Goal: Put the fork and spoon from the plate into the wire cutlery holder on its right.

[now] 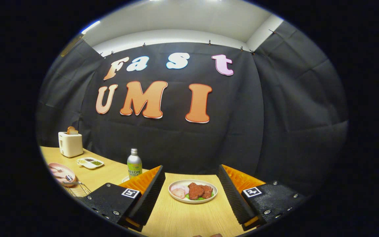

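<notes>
Hand-held gripper [189,194] fingers wide apart, holding nothing, w/ food plate [192,191] btwn them. Pink plate [61,173] w/ fork & spoon [65,177] far left on tabletop [183,220], wire cutlery holder [77,189] just beside it. Bottle [134,163] label not read.

At lower left, the wire cutlery holder [78,189] is partly hidden behind the claw [191,197]; cutlery on the pink plate [61,173] is too small to tell apart.

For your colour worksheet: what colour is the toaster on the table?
Cream-white boxy toaster, clearest in the gripper view.
</notes>
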Action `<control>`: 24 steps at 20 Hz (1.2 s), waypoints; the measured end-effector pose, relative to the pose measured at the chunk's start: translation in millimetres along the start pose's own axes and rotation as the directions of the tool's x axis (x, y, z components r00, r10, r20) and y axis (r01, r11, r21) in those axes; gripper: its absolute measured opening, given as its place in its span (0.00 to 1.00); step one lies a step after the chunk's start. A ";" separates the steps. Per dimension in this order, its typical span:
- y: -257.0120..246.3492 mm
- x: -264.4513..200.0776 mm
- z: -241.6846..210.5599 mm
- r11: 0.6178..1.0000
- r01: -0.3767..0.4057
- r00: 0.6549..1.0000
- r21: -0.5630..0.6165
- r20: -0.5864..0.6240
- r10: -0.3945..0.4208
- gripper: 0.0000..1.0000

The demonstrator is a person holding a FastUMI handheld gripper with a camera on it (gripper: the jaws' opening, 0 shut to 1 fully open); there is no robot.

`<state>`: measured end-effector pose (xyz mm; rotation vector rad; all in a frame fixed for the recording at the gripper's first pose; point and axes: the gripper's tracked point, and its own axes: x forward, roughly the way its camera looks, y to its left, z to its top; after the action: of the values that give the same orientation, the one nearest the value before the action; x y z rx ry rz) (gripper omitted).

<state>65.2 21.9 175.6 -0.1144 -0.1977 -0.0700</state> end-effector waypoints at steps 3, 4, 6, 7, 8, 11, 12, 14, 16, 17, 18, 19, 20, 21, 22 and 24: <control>17.1 -3.9 70.7 1.000 0.015 0.998 -0.018 0.069 -0.013 0.98; 22.0 -5.9 86.2 1.000 0.025 0.997 -0.018 0.070 -0.023 0.98; 42.2 -12.7 107.7 1.000 0.016 0.999 0.005 0.038 -0.016 0.98; 54.6 -17.2 117.7 1.000 0.008 1.000 0.018 0.025 -0.008 0.98; 65.1 -21.3 125.4 0.999 0.004 1.000 0.034 0.009 -0.005 0.99; 120.5 -33.0 143.8 0.996 -0.060 0.998 0.066 -0.009 0.060 0.99; 139.8 -35.7 146.3 0.994 -0.082 0.997 0.077 -0.009 0.083 0.98; 177.6 -38.1 146.8 0.988 -0.118 0.992 0.101 -0.019 0.121 0.99; 208.0 -40.5 145.6 0.982 -0.145 0.988 0.117 -0.044 0.151 0.99; 220.0 -40.9 146.3 0.982 -0.153 0.986 0.115 -0.051 0.160 0.99; 229.2 -40.1 147.9 0.982 -0.154 0.985 0.108 -0.056 0.160 0.99; 239.6 -40.8 149.5 0.982 -0.161 0.984 0.100 -0.061 0.168 0.99; 249.5 -40.7 148.1 0.982 -0.167 0.982 0.093 -0.071 0.173 0.99; 259.9 -41.2 144.5 0.980 -0.176 0.979 0.087 -0.088 0.184 0.99; 270.7 -42.4 140.5 0.980 -0.186 0.976 0.076 -0.106 0.193 0.99; 291.1 -44.7 130.9 0.976 -0.208 0.965 0.061 -0.148 0.215 0.99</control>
<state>19.8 328.6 263.2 -0.0839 -0.0322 0.1381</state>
